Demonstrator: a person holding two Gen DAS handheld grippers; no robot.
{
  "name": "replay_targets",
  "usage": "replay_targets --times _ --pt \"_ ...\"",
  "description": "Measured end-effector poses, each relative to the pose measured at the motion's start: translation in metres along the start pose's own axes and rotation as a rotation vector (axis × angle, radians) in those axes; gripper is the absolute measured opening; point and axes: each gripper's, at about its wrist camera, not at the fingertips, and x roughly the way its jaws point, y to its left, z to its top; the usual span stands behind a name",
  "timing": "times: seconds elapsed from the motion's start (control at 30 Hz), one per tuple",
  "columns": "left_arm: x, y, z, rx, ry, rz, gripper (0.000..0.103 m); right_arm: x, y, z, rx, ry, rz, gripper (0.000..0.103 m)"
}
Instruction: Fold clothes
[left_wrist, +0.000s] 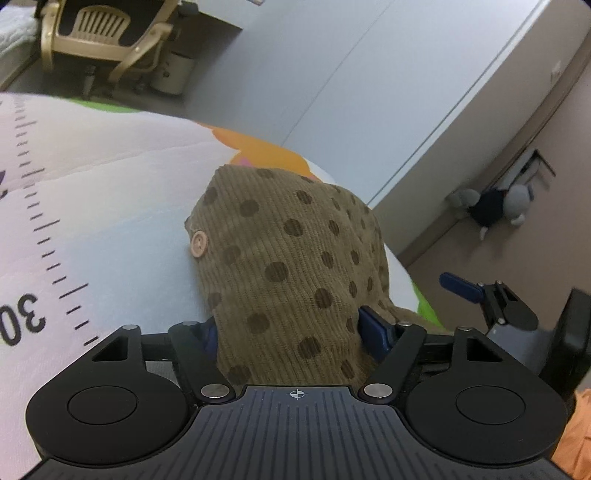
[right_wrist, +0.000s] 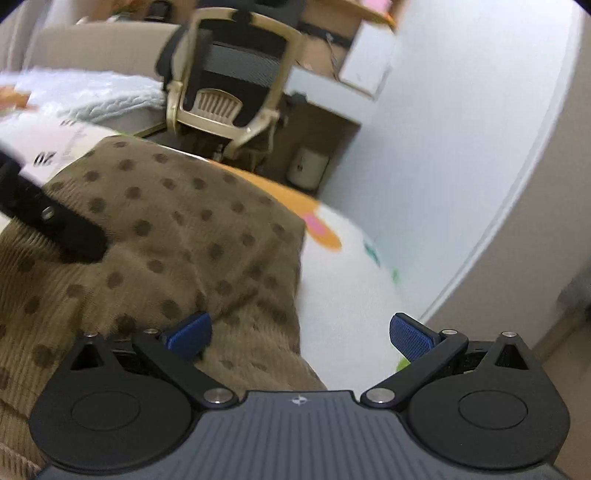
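A brown knit garment (left_wrist: 284, 266) with dark dots and a pale button (left_wrist: 199, 243) lies on the mat, bunched up like a hood. My left gripper (left_wrist: 293, 330) is shut on a thick fold of it, its blue pads (left_wrist: 376, 328) pressing both sides. In the right wrist view the same garment (right_wrist: 177, 236) spreads over the left half. My right gripper (right_wrist: 299, 336) is open and holds nothing; its left pad (right_wrist: 188, 334) hovers over the garment's edge, its right pad over bare mat. Part of the left gripper (right_wrist: 55, 225) shows as a blurred black arm on the cloth.
The garment rests on a pale play mat (left_wrist: 110, 206) printed with a ruler scale and orange patches. A gold-framed office chair (right_wrist: 229, 85) and a desk stand beyond it. White wardrobe panels (left_wrist: 388, 92) rise to the right. A soft toy (left_wrist: 491, 206) lies by the wall.
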Motion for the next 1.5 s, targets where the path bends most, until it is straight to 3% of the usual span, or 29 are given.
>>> replay_targets --times 0.1,0.2,0.27,0.43,0.53,0.6,0.73,0.83,0.9,0.97,1.17,1.3,1.43,1.5 --pt "-0.019 0.024 0.010 -0.061 -0.025 -0.011 0.073 -0.001 0.033 0.025 -0.090 -0.044 0.027 0.103" --pt "-0.054 0.056 0.025 -0.102 -0.084 0.025 0.072 0.003 0.082 0.056 -0.188 -0.097 0.082 0.103" --pt "-0.081 0.080 0.032 -0.109 -0.129 0.087 0.072 0.007 0.118 0.077 -0.234 -0.141 0.129 0.103" --pt "-0.136 0.141 0.036 -0.149 -0.201 0.222 0.072 0.030 0.190 0.129 -0.194 -0.142 0.259 0.103" --pt "-0.152 0.170 0.031 -0.205 -0.208 0.245 0.074 0.042 0.213 0.146 -0.161 -0.135 0.296 0.103" --pt "-0.161 0.177 0.030 -0.199 -0.205 0.243 0.078 0.049 0.213 0.149 -0.153 -0.127 0.316 0.103" --pt "-0.196 0.159 0.042 -0.037 -0.275 0.289 0.090 0.053 0.177 0.149 -0.077 -0.039 0.363 0.103" --pt "-0.206 0.147 0.061 0.035 -0.351 0.230 0.091 0.056 0.141 0.159 0.089 -0.027 0.450 0.103" --pt "-0.195 0.145 0.075 0.018 -0.368 0.152 0.092 0.066 0.130 0.172 0.185 -0.045 0.483 0.103" --pt "-0.172 0.151 0.084 -0.039 -0.333 0.133 0.091 0.083 0.135 0.182 0.224 -0.053 0.472 0.103" --pt "-0.127 0.158 0.087 0.045 -0.260 0.352 0.090 0.157 0.170 0.177 0.240 0.135 0.377 0.103" --pt "-0.130 0.184 0.092 -0.072 -0.230 0.365 0.092 0.120 0.148 0.158 0.257 0.061 0.375 0.103" --pt "-0.173 0.172 0.054 -0.120 -0.261 0.363 0.094 0.074 0.118 0.126 0.216 -0.022 0.331 0.103" --pt "-0.186 0.151 0.032 -0.084 -0.253 0.363 0.096 0.065 0.110 0.113 0.185 -0.023 0.309 0.103"
